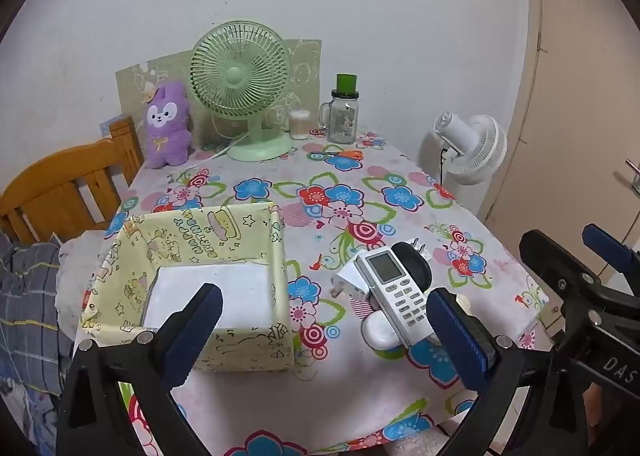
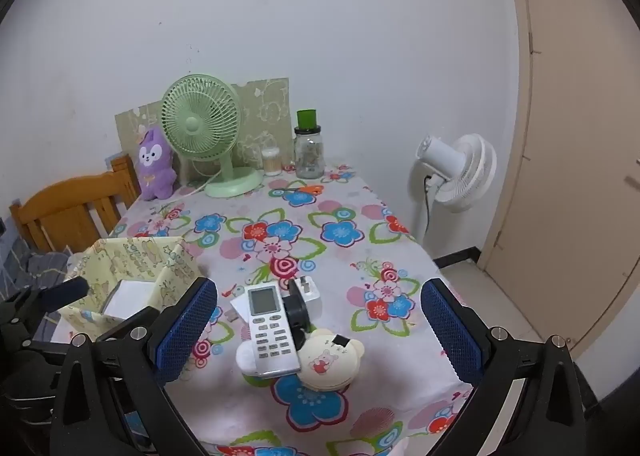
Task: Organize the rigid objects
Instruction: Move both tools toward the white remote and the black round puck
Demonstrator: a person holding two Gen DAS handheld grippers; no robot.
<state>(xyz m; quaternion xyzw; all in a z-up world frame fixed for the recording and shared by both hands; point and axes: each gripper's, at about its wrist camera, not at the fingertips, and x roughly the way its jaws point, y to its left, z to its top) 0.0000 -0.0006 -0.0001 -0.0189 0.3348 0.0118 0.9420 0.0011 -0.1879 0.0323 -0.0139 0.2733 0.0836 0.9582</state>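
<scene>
A white remote control (image 1: 398,290) (image 2: 269,330) lies on top of a small pile near the table's front: white plug adapters (image 1: 348,282) (image 2: 310,296), a black round item (image 1: 414,262) (image 2: 298,310), a white oval case (image 1: 380,332) and a cream bear-shaped case (image 2: 330,360). Left of the pile stands a yellow patterned box (image 1: 240,232) (image 2: 140,256) with a white bottom. My left gripper (image 1: 324,320) is open, hovering before the box and pile. My right gripper (image 2: 318,326) is open too, its jaws either side of the pile and short of it.
A floral cloth covers the table (image 1: 340,384) (image 2: 360,240). At the back stand a green desk fan (image 1: 242,95) (image 2: 204,131), a purple plush (image 1: 166,125), a glass jar with a green lid (image 1: 344,115) and orange scissors (image 1: 344,154). A wooden chair (image 1: 60,191) is left, a white floor fan (image 2: 456,171) right.
</scene>
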